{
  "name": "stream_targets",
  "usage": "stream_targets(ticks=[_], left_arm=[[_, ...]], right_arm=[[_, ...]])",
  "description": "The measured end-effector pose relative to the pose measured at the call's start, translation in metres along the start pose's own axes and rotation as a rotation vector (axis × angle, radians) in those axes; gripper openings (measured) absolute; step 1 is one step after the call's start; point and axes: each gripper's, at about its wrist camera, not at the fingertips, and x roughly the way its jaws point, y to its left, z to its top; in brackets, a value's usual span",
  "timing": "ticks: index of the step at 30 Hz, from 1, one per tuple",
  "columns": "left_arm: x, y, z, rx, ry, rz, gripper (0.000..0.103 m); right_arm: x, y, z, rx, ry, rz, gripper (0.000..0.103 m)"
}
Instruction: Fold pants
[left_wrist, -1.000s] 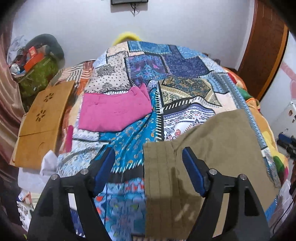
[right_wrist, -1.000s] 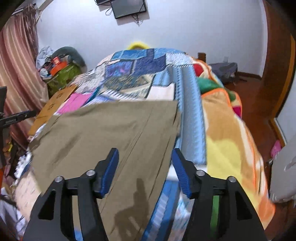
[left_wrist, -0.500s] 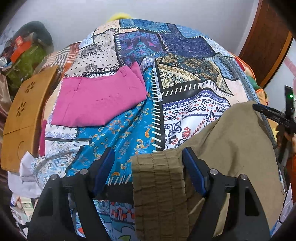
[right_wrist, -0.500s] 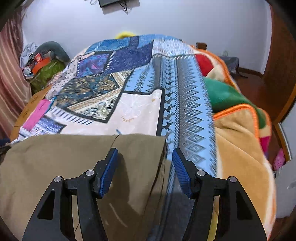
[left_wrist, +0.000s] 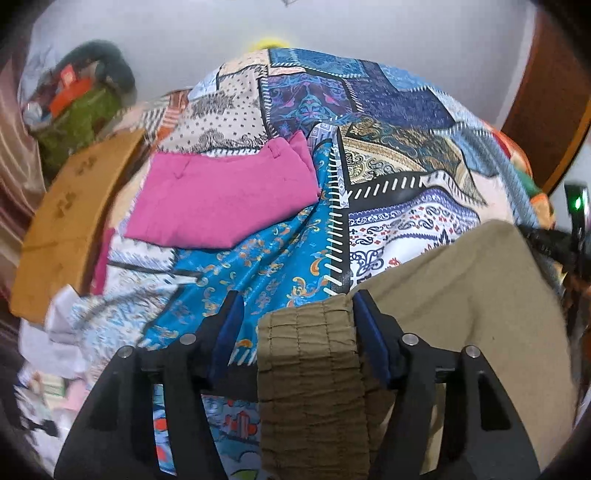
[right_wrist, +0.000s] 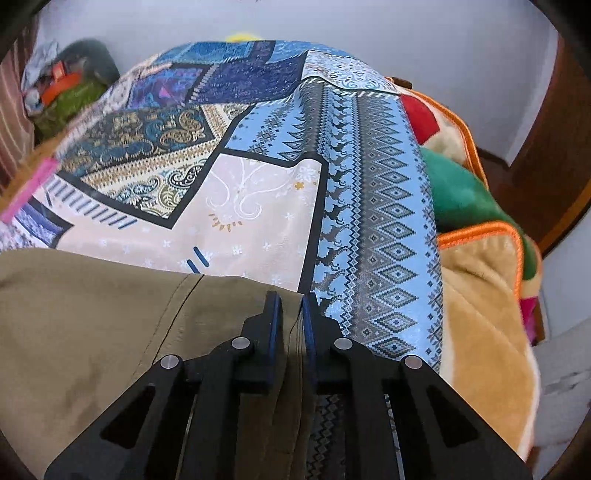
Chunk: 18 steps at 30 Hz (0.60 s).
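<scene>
Both tools dropped onto khaki pants (left_wrist: 461, 314) on bed: right tool (right_wrist: 292, 310) closing, clamped on hem corner; left tool (left_wrist: 297, 325) closing around waistband, pads not yet pressing

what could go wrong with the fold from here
The left gripper is only now closing its jaws, and the olive pants waistband sits off-centre against the right-hand jaw, so the bunched elastic might slip out. The right gripper, also closing, pinches just the hem edge; a thin bite may pull free when lifted. The pink pants lie nearby and could get dragged.
</scene>
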Motion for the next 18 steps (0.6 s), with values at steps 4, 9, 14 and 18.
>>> stream_targets(ticks=[4, 9, 14, 18], left_arm=[[-0.029, -0.012, 0.007, 0.101, -0.051, 0.075, 0.067], [-0.062, -0.026, 0.022, 0.149, -0.134, 0.004, 0.090], [-0.056, -0.050, 0.038, 0.152, -0.087, -0.119, 0.092], [-0.030, -0.073, 0.038, 0.176, -0.019, -0.136, 0.092]], right_arm=[[-0.012, 0.006, 0.010, -0.029, 0.027, -0.036, 0.016], [-0.064, 0.019, 0.015, -0.010, -0.081, 0.097, 0.061], [-0.085, 0.051, 0.021, -0.032, -0.098, 0.275, 0.072], [-0.072, 0.079, 0.018, -0.042, -0.061, 0.350, 0.072]])
